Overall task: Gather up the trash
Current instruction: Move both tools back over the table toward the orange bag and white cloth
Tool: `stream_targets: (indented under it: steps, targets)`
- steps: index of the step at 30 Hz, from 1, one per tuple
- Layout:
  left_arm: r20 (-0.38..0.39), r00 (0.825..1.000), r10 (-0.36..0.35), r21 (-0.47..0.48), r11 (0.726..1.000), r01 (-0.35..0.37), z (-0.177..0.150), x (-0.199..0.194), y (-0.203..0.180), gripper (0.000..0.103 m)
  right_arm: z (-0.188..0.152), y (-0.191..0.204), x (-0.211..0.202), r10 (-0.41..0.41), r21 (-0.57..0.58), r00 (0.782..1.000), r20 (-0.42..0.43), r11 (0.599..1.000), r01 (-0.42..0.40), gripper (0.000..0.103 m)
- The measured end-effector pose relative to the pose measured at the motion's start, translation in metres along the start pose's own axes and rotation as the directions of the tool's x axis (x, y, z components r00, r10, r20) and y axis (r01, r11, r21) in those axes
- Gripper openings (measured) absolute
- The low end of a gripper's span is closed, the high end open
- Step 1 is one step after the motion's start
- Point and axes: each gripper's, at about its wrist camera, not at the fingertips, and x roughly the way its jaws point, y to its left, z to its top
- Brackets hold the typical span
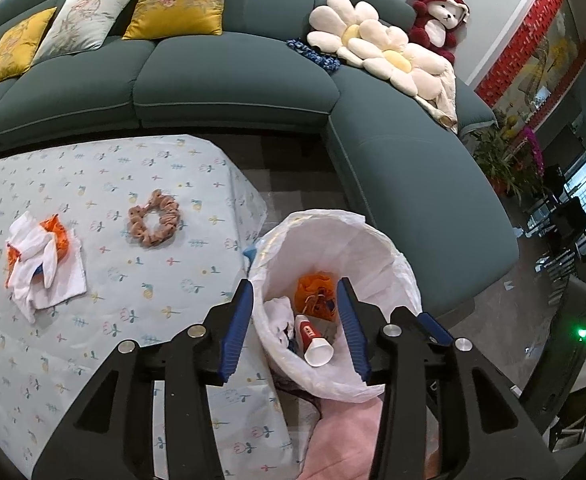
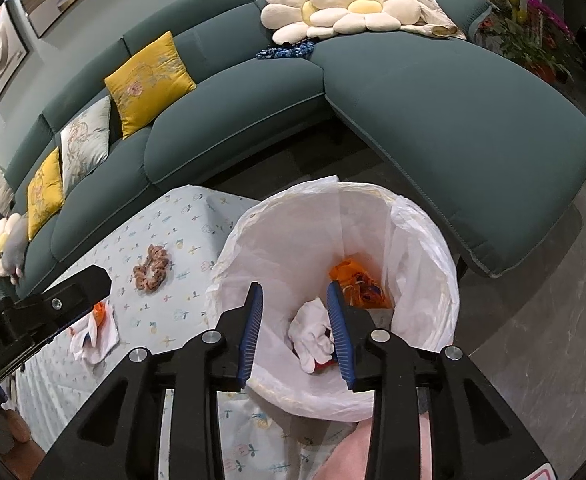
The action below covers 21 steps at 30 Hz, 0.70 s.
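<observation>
Both tools stand spread with nothing between the pads: the left gripper and right gripper hang at lower centre over the lined bin, touching nothing. Inside lie a tube, white tissue and an orange wrapper. Left of the bin's rim, crumpled tissue and a scrunchie remain on the tablecloth, with open cloth around them.

Teal sectional sofa along the tabletop's far edge. Yellow cushion, daisy-shaped pillows and red plush bear on it. Brown scrunchie lies near the tabletop's far right corner.
</observation>
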Motion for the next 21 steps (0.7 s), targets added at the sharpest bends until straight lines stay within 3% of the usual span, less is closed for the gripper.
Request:
stream_targets:
  steps: [18, 21]
  targets:
    - [0.014, 0.998, 0.058, -0.119, 0.991, -0.056, -0.015, -0.022, 0.068, 0.047, -0.027, 0.065, 0.001, 0.026, -0.126, 0.999, -0.047, 0.991, -0.032, 0.037]
    - [0.017, 0.997, 0.074, -0.145, 0.987, -0.071, -0.018, -0.026, 0.083, 0.053, -0.031, 0.078, 0.002, 0.029, -0.155, 0.998, -0.056, 0.987, -0.037, 0.037]
